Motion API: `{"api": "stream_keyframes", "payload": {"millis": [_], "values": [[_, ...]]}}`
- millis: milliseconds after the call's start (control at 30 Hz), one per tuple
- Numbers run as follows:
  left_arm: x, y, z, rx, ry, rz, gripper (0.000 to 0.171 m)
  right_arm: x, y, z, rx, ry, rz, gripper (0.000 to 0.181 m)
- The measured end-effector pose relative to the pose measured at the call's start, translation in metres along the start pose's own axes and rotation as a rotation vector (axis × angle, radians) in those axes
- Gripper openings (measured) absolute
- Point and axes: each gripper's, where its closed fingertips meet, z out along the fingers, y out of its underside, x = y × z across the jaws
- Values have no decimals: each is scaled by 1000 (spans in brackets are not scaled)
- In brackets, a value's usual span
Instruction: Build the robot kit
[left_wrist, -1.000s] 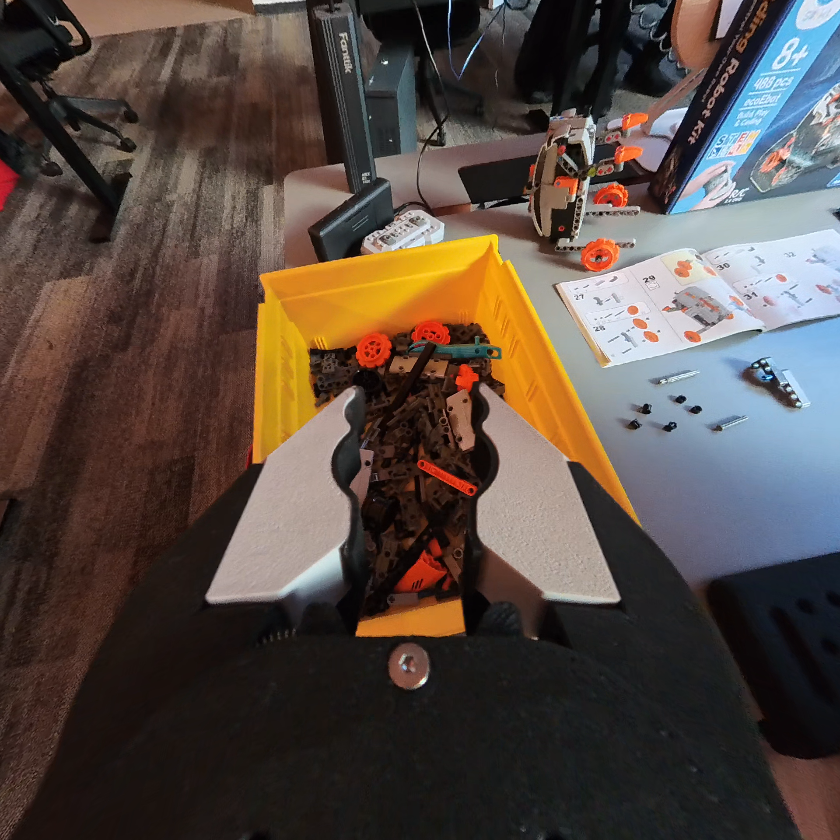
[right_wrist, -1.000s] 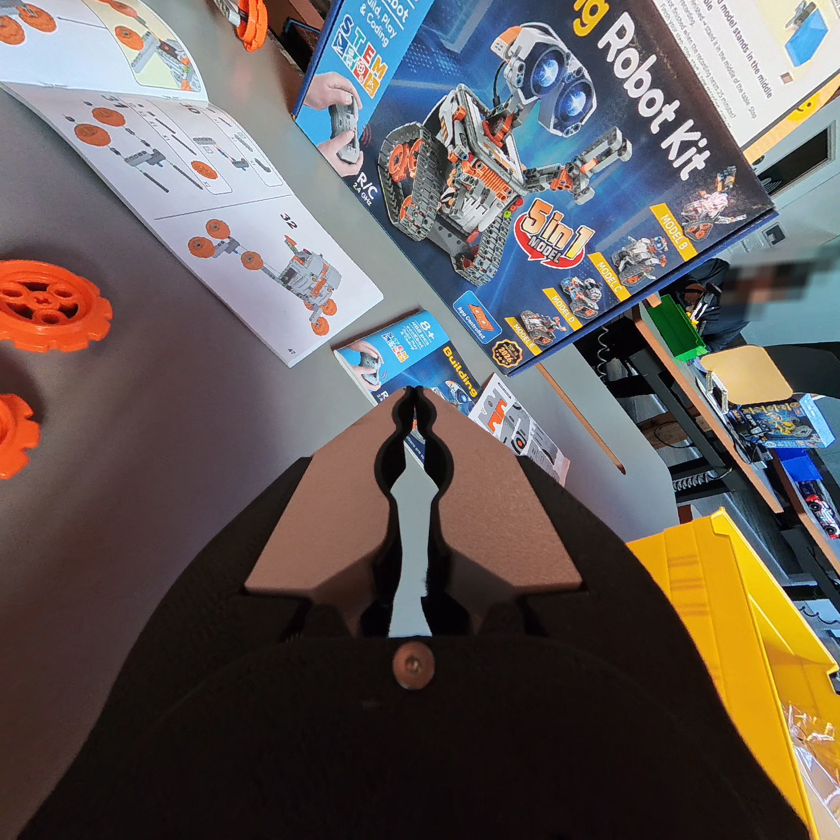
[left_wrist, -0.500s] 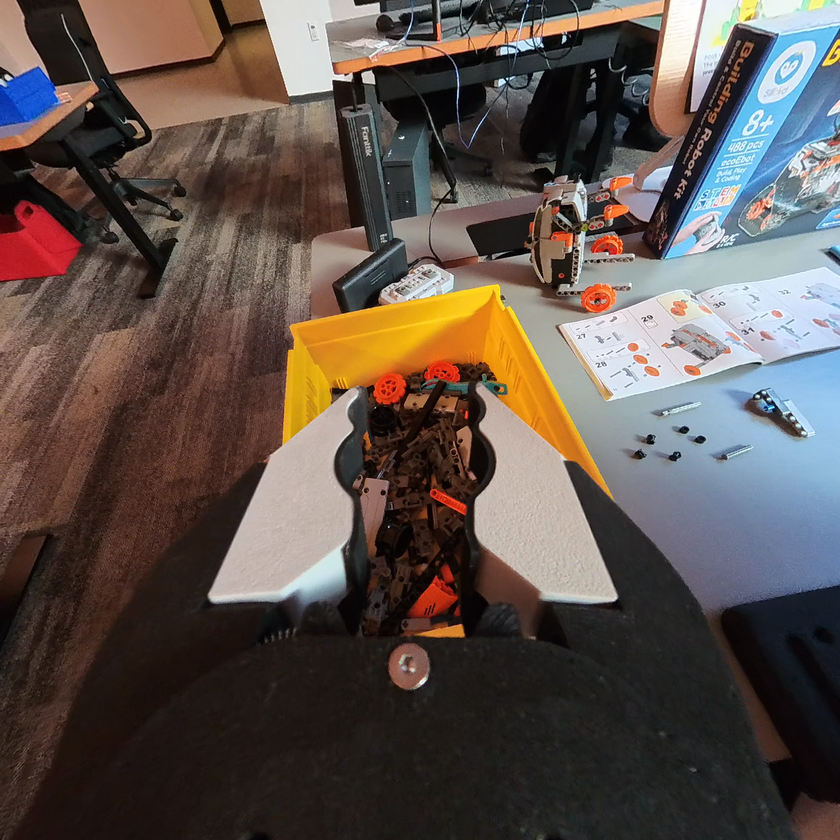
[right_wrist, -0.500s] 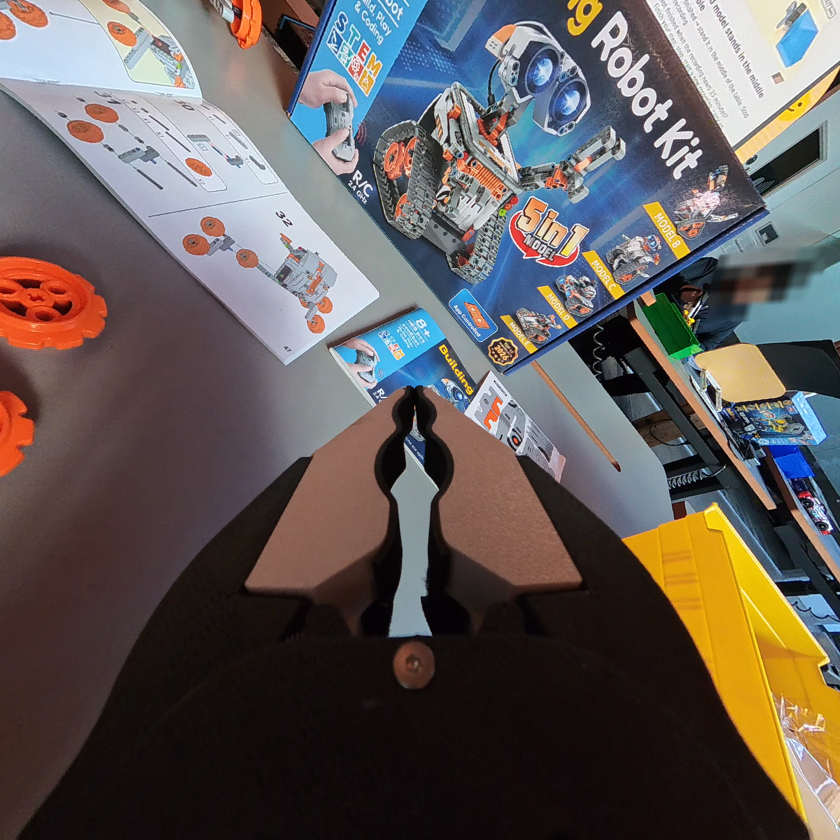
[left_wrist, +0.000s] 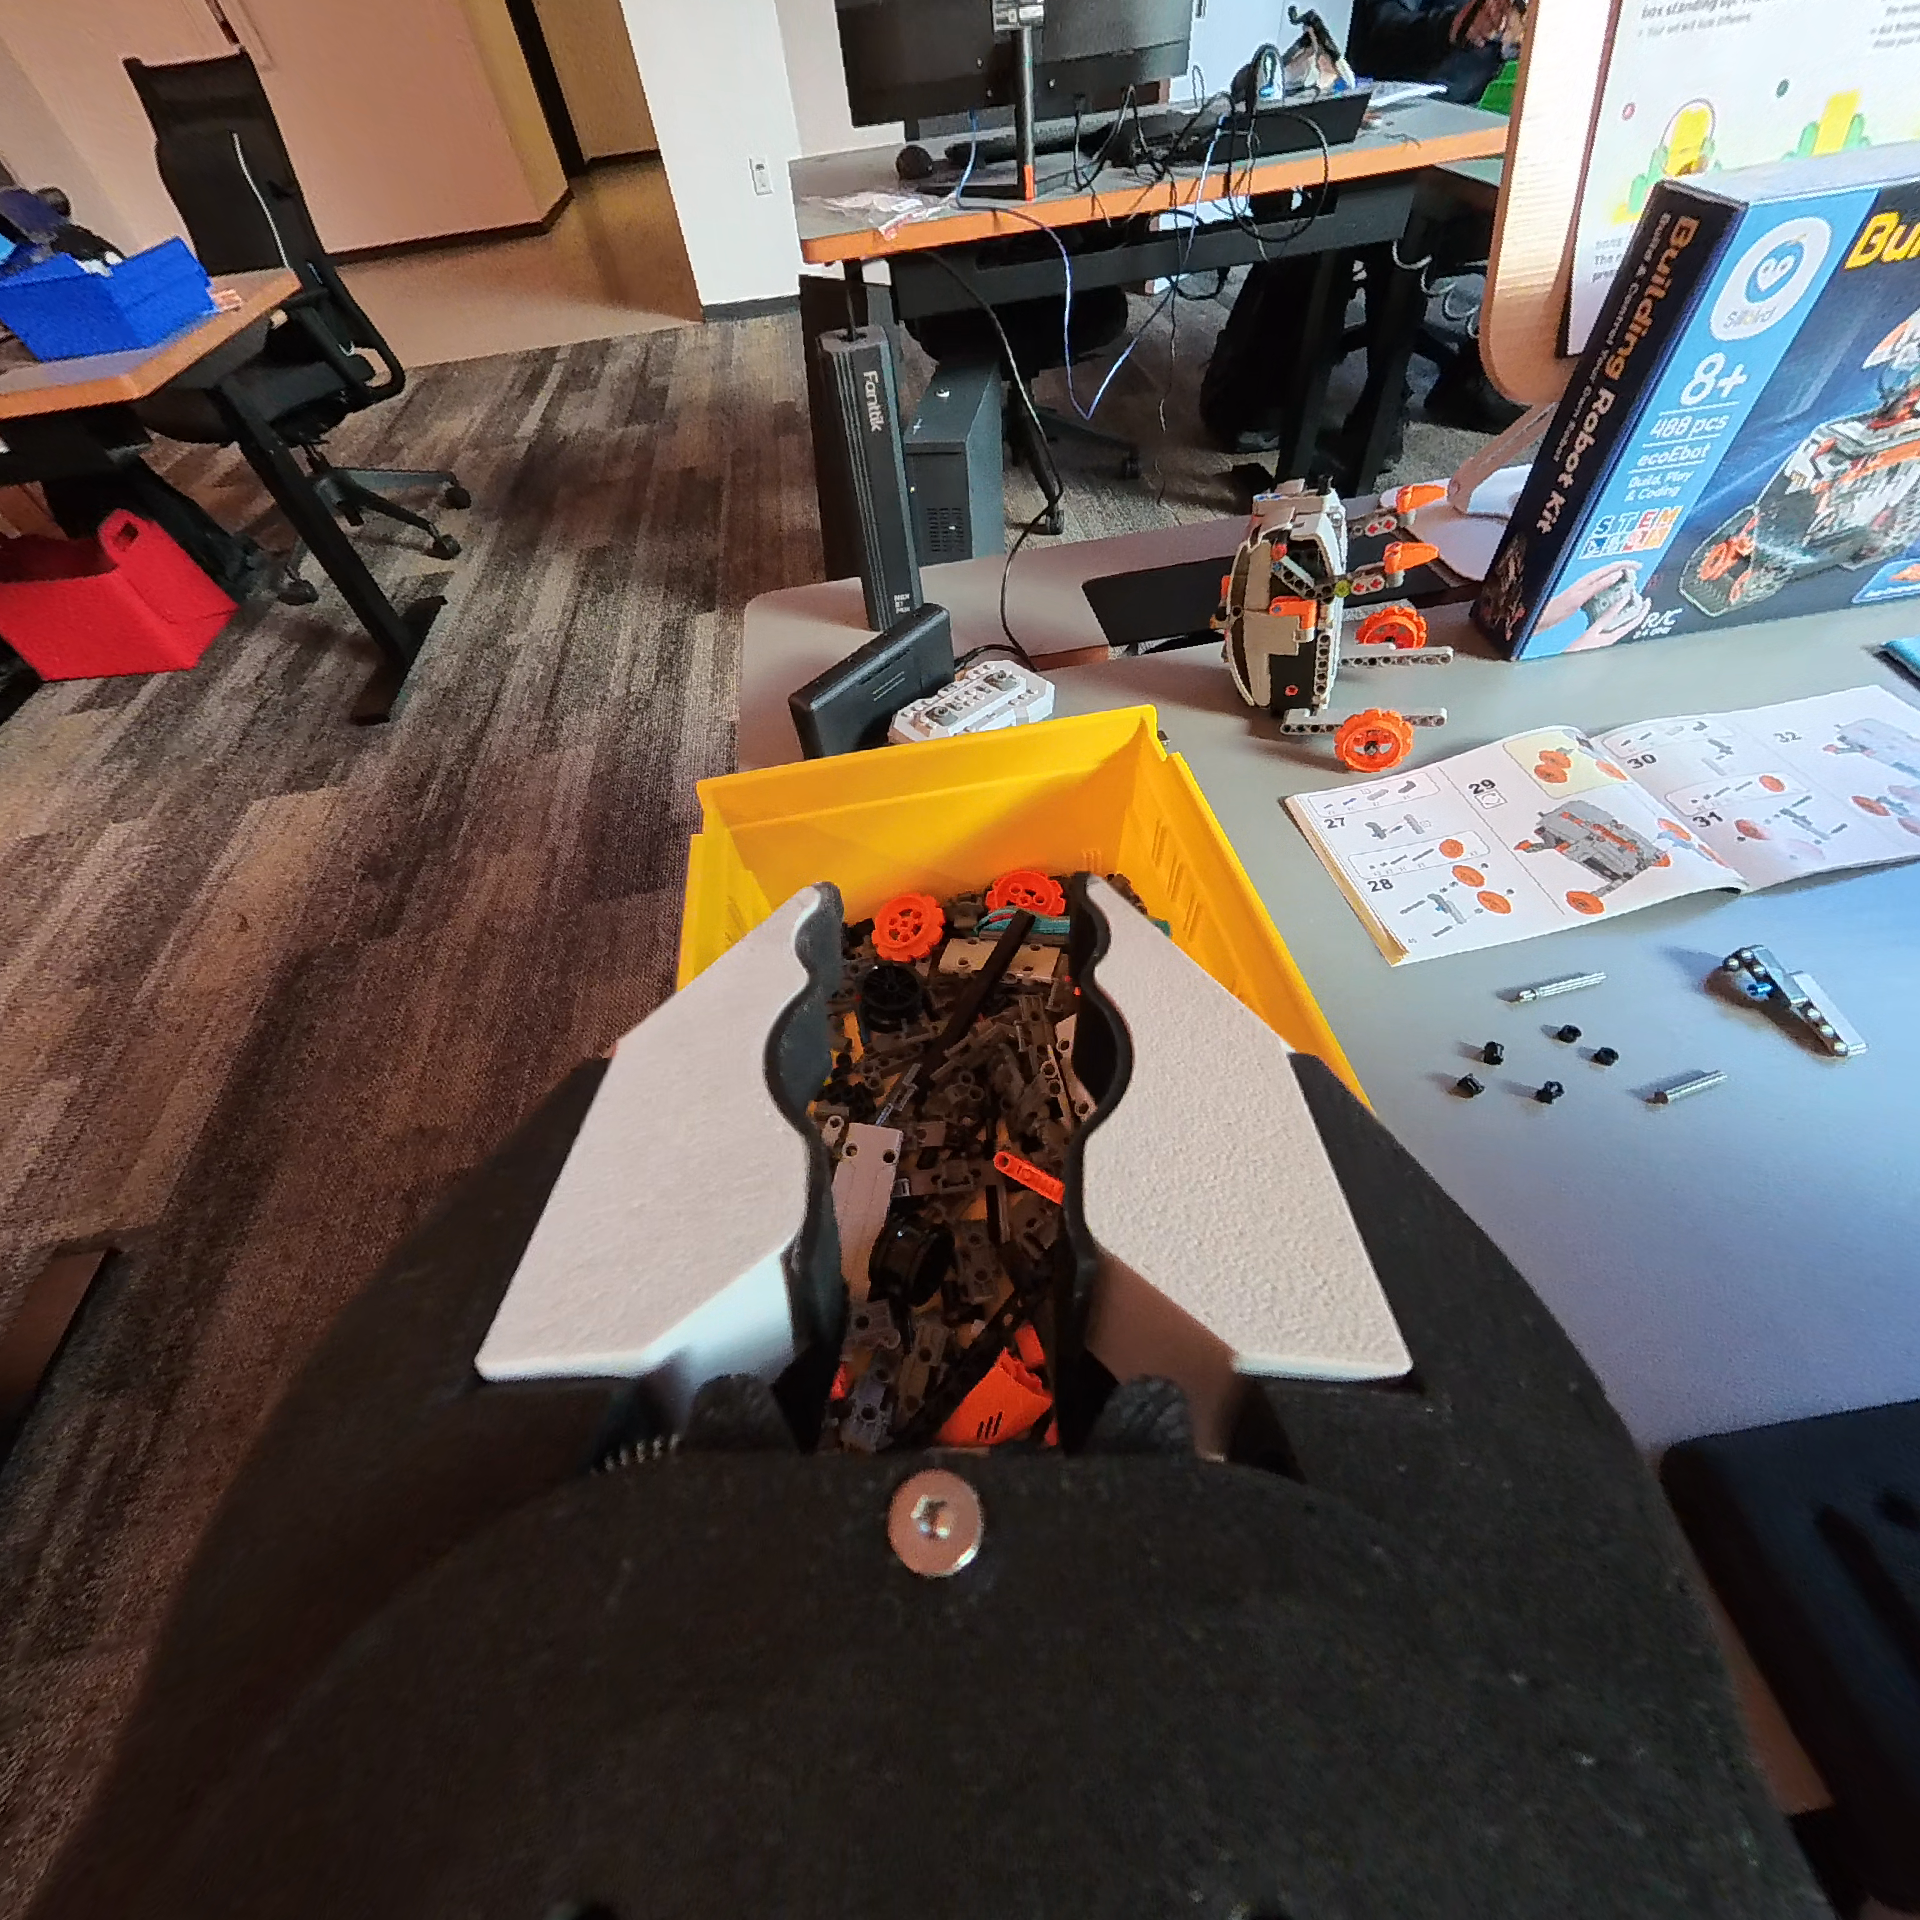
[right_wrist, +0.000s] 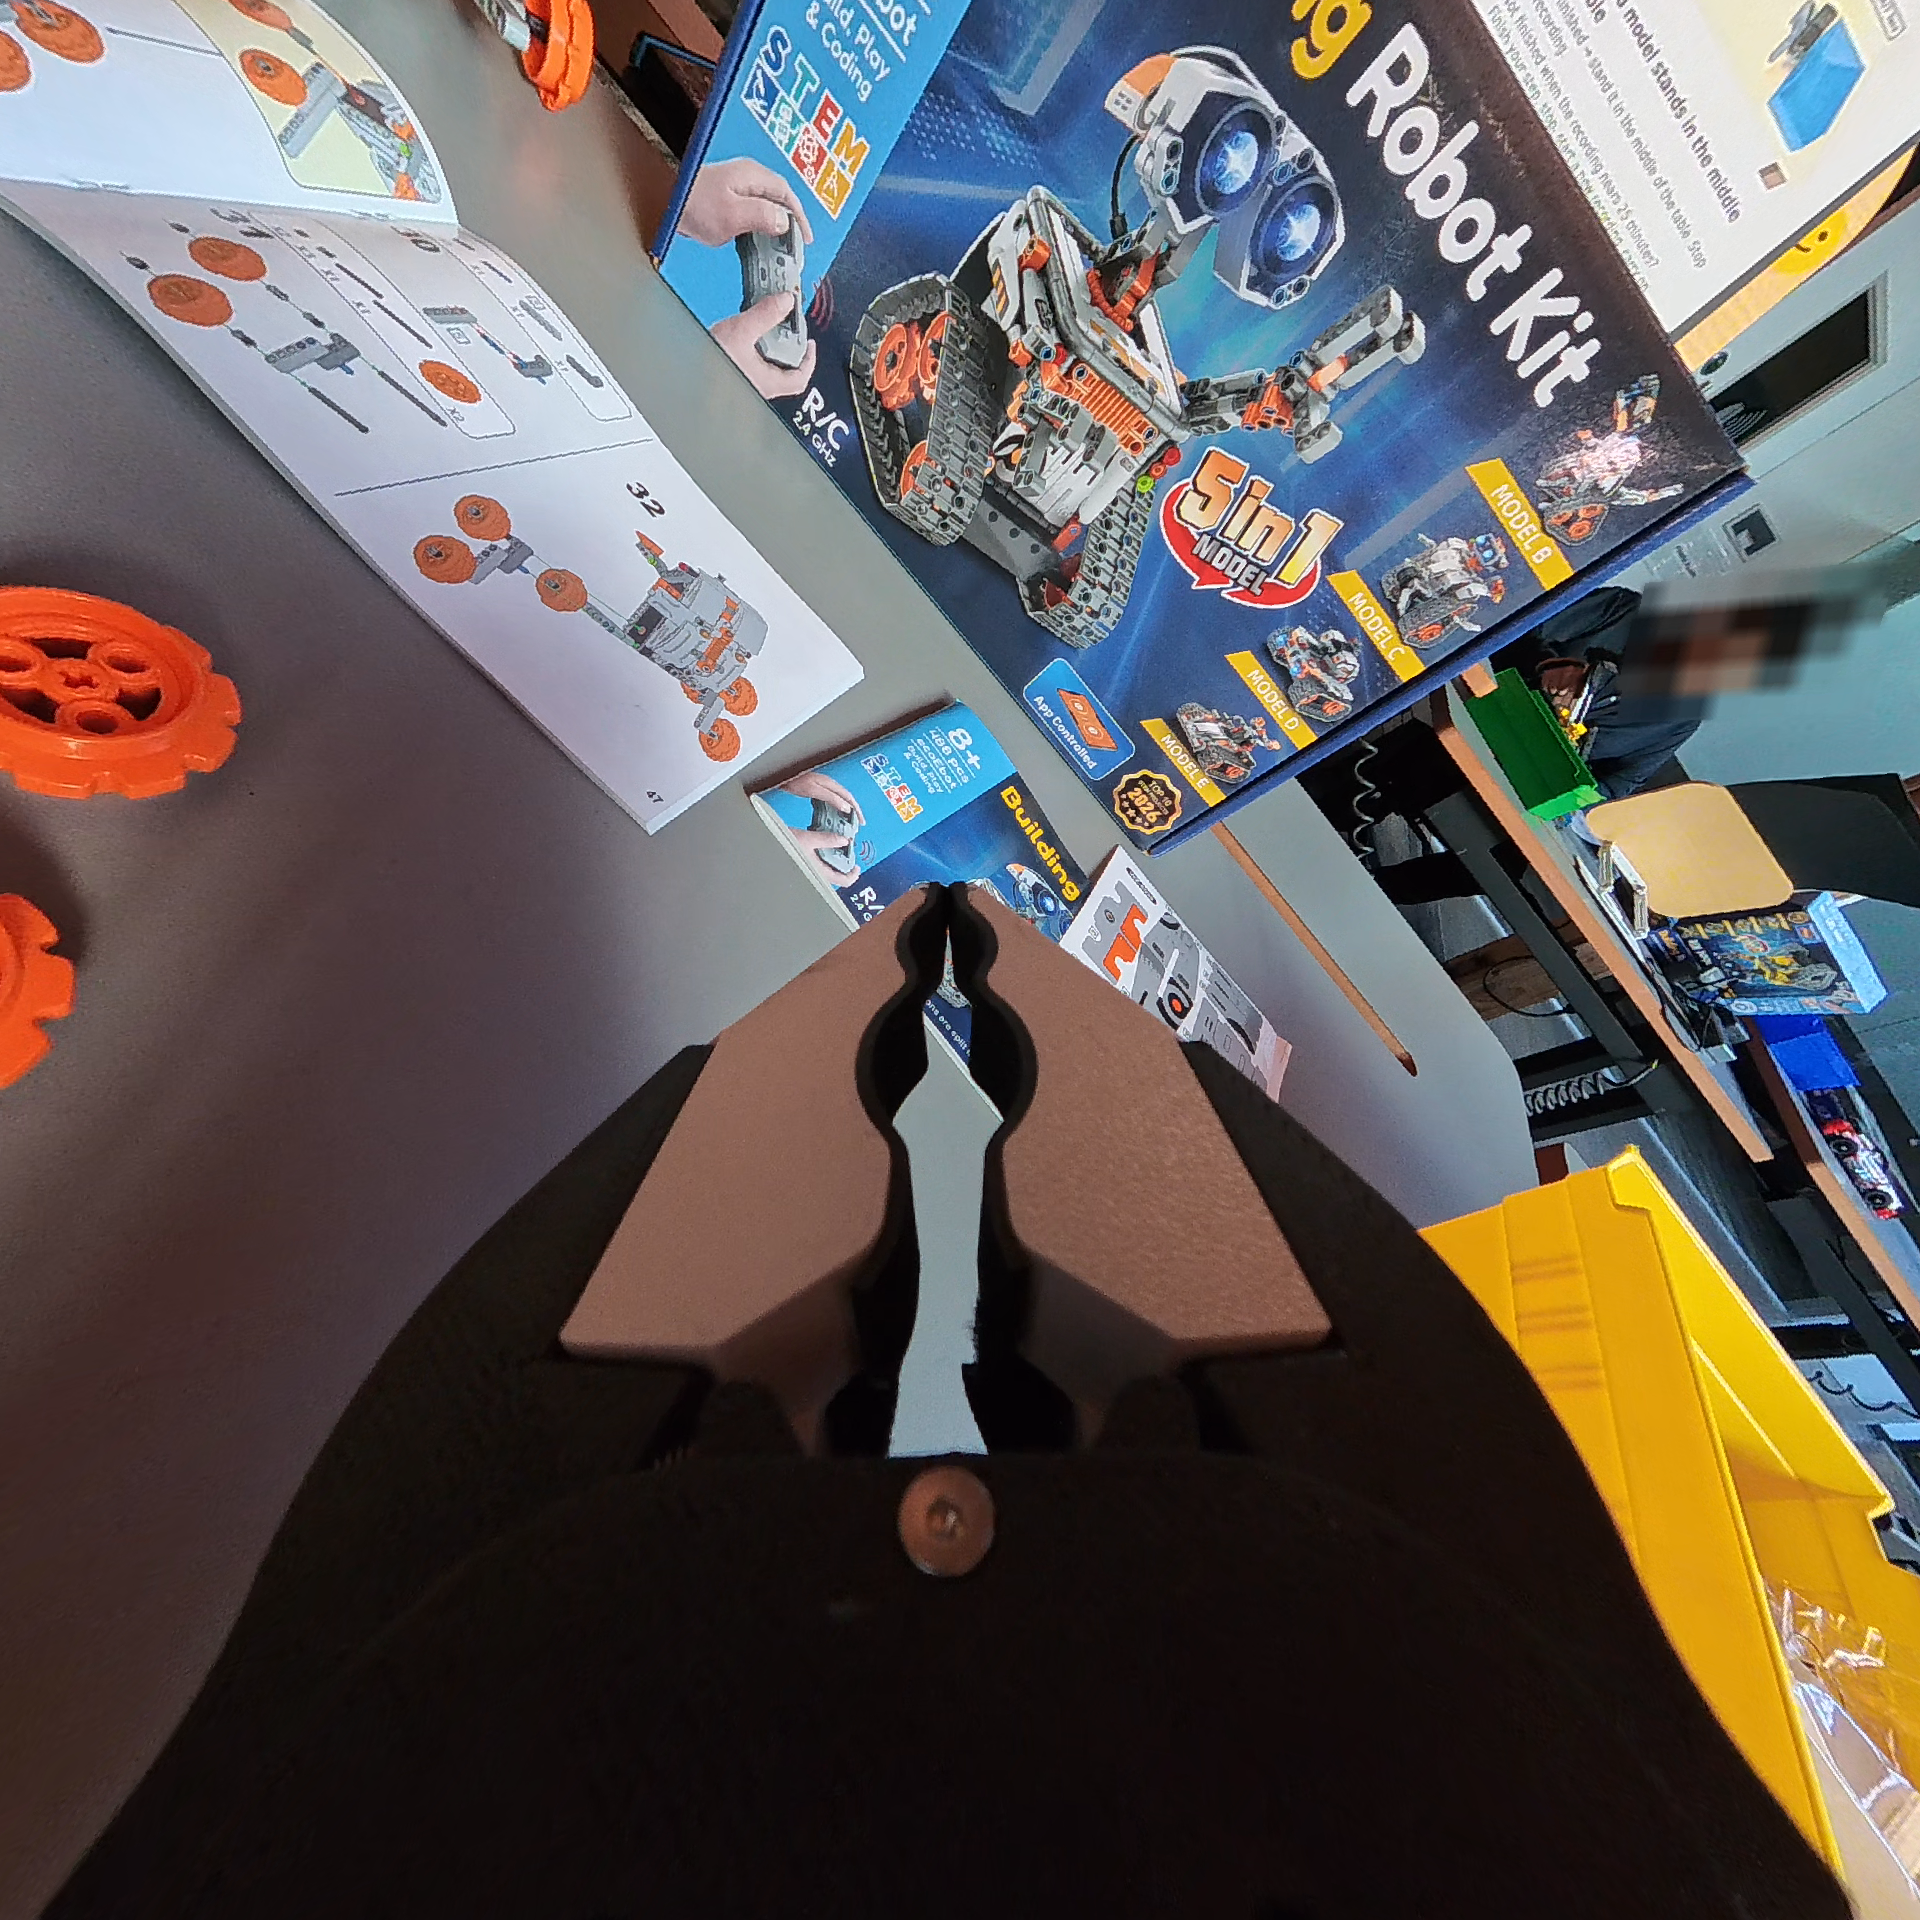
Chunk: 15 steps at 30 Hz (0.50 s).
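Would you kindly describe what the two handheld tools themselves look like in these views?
Both share one design. The left tool has two flat, wedge-shaped fingers with a pale grey, grainy top and wavy black inner pads, set in a broad, rounded, matt black body with one silver screw at its centre. The right tool is identical in shape, though its fingers look brownish in shadow. No cables or sleeves show.

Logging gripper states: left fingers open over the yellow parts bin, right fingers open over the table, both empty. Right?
Not quite. The right gripper is shut, fingertips together, as the right wrist view shows. The left gripper is open over the yellow parts bin, and both are empty.
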Motion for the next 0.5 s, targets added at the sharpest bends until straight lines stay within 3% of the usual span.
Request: {"api": "stream_keyframes", "payload": {"millis": [500], "values": [[-1,-3,-3,15,1,-20,44,-1,0,0,-3,-2,-5,0]]}}
